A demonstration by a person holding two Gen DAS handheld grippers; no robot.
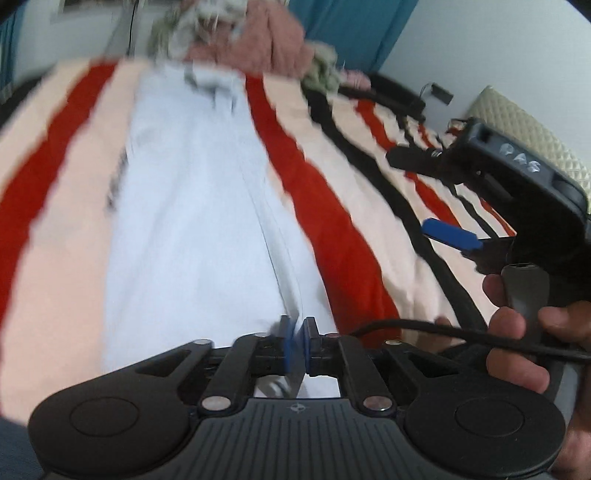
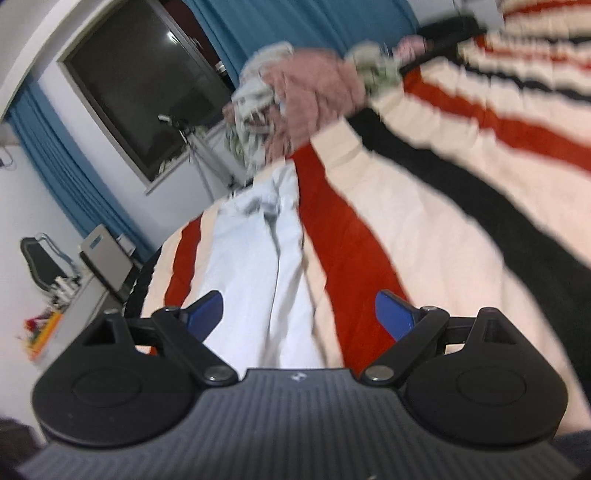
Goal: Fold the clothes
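- so the pale trousers point(image 1: 192, 206) are laid out flat on the striped blanket point(image 1: 59, 192), long axis running straight away from both claws toward the clothes pile point(image 1: 258, 33) at the far end
- left gripper point(image 1: 295, 350) has its blue pads pressed together on the near hem of the trousers, looks like right at the line between the two legs
- right gripper point(image 2: 299, 314) is spread wide, nothing between its fingers, hovering over the same near end; in its own view the trousers point(image 2: 258, 258) pass under its left pad side
- from the left wrist view the right gripper point(image 1: 452, 230) sits off to the right of the trousers, over the blanket and clear of the cloth
- my guess: the left one is already at the hem, so the right needs to come in sideways toward the trousers and get its own hold before carrying that end up toward the waistband by the pile
- frames are pretty motion-blurred, so can't tell exactly how much cloth is in the pinch
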